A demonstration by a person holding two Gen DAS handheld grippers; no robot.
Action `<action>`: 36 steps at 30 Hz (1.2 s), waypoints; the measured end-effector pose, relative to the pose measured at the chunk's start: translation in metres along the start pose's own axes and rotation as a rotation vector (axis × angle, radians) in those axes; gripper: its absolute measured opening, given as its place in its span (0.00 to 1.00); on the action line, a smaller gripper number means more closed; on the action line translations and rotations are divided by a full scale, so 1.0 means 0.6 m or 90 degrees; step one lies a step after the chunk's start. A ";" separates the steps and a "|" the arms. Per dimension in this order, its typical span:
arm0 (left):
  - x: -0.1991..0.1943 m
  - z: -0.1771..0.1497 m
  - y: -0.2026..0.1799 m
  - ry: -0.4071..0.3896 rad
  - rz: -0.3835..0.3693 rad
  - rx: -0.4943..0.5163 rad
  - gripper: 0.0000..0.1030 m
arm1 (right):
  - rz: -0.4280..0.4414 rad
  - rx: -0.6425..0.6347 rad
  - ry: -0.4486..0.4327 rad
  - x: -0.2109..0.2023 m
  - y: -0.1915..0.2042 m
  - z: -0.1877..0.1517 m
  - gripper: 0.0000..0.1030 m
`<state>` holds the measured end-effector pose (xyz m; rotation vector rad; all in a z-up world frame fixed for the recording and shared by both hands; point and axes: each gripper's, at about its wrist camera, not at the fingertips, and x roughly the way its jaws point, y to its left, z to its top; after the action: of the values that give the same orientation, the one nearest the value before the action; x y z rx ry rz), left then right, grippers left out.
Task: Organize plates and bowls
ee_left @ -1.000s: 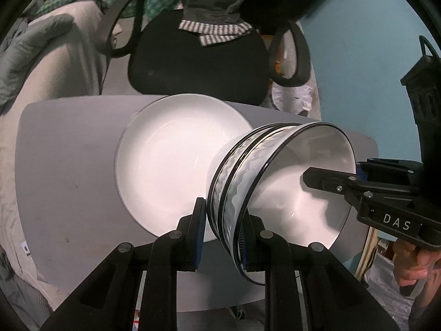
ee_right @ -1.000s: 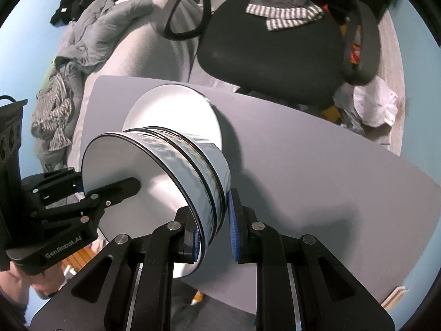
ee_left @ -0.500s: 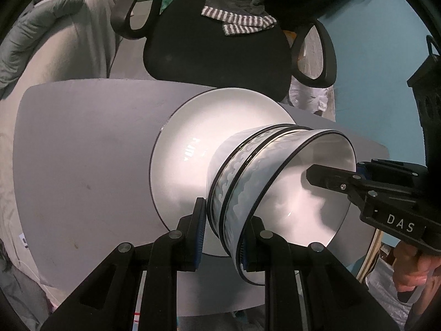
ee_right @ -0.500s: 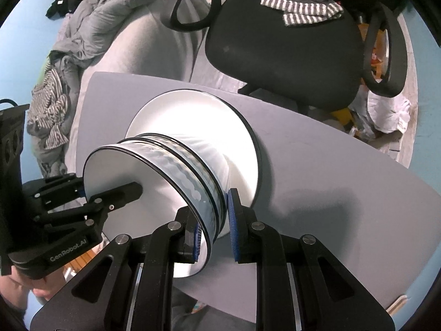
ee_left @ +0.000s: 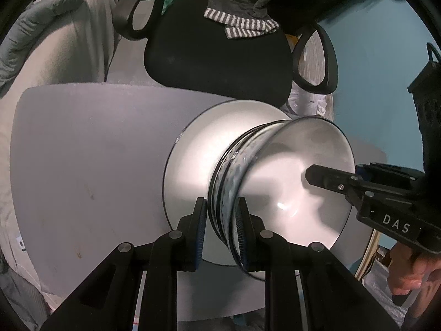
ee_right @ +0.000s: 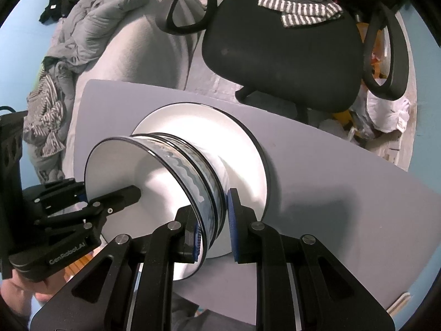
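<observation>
Blue wall (ee_left: 372, 63), black office chair (ee_right: 281, 55) behind grey table (ee_right: 330, 182).

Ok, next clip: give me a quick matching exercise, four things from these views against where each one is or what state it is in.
Things:
1. bowls
2. plate
3. striped cloth
4. table

Places or states:
A. lies on the black chair's seat
B. flat on the table, under the bowls
C. grey top, carries the plate
D. nested pair, rim pinched from both sides by the left gripper and right gripper

Pairs: 1-D, 2-B, 3-A, 4-C
</observation>
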<state>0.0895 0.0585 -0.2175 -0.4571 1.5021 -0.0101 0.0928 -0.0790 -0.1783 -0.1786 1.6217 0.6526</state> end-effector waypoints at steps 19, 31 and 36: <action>-0.106 -0.069 -0.008 -0.171 0.095 -0.019 0.61 | -0.115 -0.040 -0.155 -0.097 0.055 -0.040 0.62; -0.198 -0.130 -0.061 -0.266 0.118 0.003 0.71 | -0.161 -0.041 -0.245 -0.191 0.079 -0.108 0.68; -0.243 -0.167 -0.086 -0.317 0.149 0.025 0.79 | -0.166 -0.031 -0.281 -0.237 0.079 -0.136 0.68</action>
<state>-0.0048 0.0242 -0.0628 -0.2263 1.0537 0.2419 0.0244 -0.1173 -0.0268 -0.2574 1.1359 0.4883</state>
